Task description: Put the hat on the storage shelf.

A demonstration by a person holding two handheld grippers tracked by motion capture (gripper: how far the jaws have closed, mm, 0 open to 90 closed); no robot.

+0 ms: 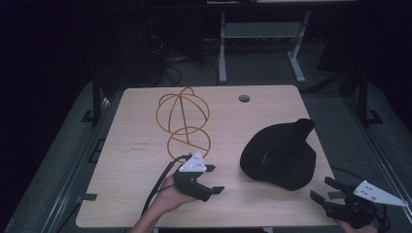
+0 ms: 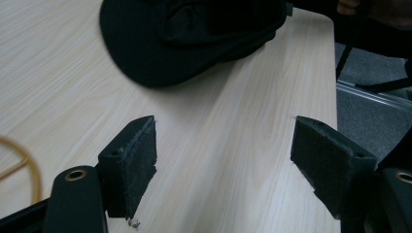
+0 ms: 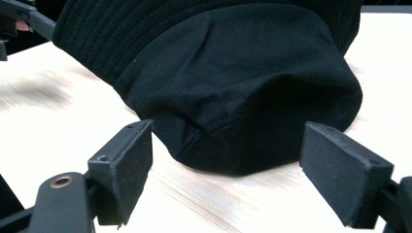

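High view. A black hat (image 1: 279, 154) lies on the right half of the table (image 1: 141, 145), crumpled, its long axis running roughly from 7 to 1 o'clock. The right gripper (image 1: 326, 190), jaws apart and holding nothing, sits at the table's near right corner; the hat lies at about 10 o'clock from it, near. The left gripper (image 1: 214, 179), jaws likewise apart and empty, hovers at centre front, with the hat at about 2 o'clock from it and somewhat farther off. The right gripper is judged the nearer.

Right gripper view: the hat (image 3: 233, 82) fills the field just beyond the jaws, not touching them.

A wire frame (image 1: 183, 124) stands at 11 o'clock from the left gripper. The hat's opening and inner side are hard to make out in the dim light.
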